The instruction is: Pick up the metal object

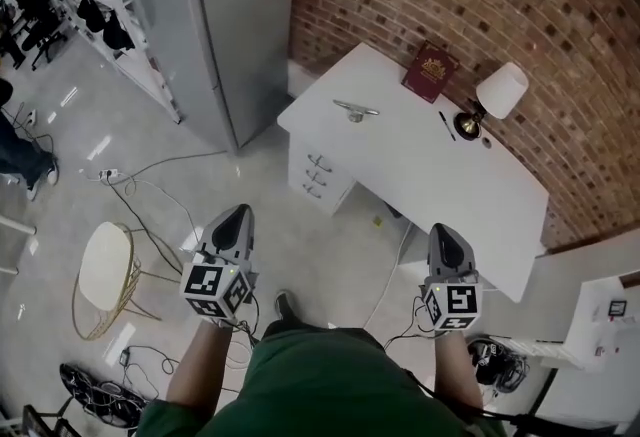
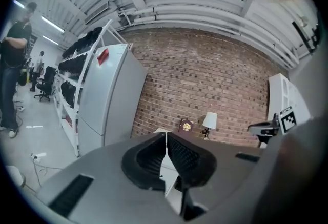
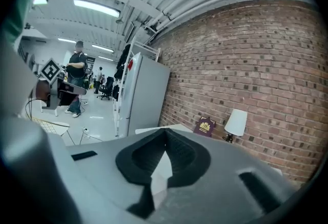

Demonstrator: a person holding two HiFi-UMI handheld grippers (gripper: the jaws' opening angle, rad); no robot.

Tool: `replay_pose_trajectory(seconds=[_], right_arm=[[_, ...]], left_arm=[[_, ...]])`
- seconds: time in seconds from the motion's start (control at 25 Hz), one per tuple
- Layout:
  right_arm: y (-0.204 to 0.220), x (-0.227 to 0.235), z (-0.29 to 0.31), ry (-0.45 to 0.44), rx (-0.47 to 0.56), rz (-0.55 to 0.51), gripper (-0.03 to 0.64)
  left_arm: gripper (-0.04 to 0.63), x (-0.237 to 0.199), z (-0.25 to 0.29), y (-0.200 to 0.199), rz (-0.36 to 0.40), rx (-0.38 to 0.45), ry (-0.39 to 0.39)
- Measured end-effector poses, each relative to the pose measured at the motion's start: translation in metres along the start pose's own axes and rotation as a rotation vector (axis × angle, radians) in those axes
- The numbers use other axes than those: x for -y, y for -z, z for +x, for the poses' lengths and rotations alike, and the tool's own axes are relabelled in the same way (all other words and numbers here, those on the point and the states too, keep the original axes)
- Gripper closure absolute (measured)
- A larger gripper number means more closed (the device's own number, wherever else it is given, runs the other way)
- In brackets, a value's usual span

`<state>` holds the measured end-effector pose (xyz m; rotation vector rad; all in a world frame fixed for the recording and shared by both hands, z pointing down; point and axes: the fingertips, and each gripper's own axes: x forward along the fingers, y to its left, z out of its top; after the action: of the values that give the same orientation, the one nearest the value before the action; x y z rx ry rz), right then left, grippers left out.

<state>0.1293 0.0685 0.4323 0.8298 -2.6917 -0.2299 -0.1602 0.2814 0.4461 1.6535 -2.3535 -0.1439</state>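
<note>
The metal object (image 1: 355, 110), a small silver cleat-shaped piece, lies near the far left corner of the white desk (image 1: 420, 165). My left gripper (image 1: 238, 213) hangs over the floor, well short of the desk, shut and empty. To the right, my right gripper (image 1: 443, 230) hovers just off the desk's near edge, also shut with nothing in it. In the left gripper view the jaws (image 2: 166, 136) meet at the tip; the right gripper view shows its jaws (image 3: 165, 133) touching too. Both gripper views hide the metal object behind the jaws.
A dark red book (image 1: 430, 70) and a small lamp (image 1: 498, 93) stand at the desk's back by the brick wall. A grey cabinet (image 1: 230, 15) rises left of the desk. A round wire-legged side table (image 1: 105, 270) and cables (image 1: 150, 195) are on the floor.
</note>
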Motion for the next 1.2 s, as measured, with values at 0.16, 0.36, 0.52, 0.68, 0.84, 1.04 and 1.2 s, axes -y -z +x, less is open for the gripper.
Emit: replay_pose_trajectory(seconds=[0.16,0.36,0.52,0.68,0.84,1.04,1.2], right_arm=[[0.003,-0.013,0.017,0.01,-0.039,0.007,0.614],[0.006,-0.016,0.039,0.009,-0.066,0.007,0.614],[0.01,-0.006,0.065,-0.001,-0.066,0.023,0.614],[0.012,0.009,0.101,-0.029,-0.038,0.061,0.614],[0.004,0.028,0.141,-0.062,0.005,0.098,0.614],[0.008,0.058,0.181,-0.111,0.007,0.109,0.614],[0.017,0.088,0.2,-0.128,-0.001,0.127,0.614]], left_arm=[[0.585,-0.021,0.017,0.006,-0.011,-0.026,0.029],[0.584,-0.039,0.041,0.005,-0.024,-0.031,0.03],[0.584,-0.044,0.065,0.003,-0.023,-0.034,0.021],[0.584,-0.043,0.089,-0.009,0.006,-0.028,-0.001],[0.584,-0.042,0.121,-0.028,0.057,-0.014,-0.033],[0.584,-0.029,0.184,-0.04,0.126,-0.021,-0.043],[0.584,-0.004,0.235,-0.036,0.213,-0.047,-0.01]])
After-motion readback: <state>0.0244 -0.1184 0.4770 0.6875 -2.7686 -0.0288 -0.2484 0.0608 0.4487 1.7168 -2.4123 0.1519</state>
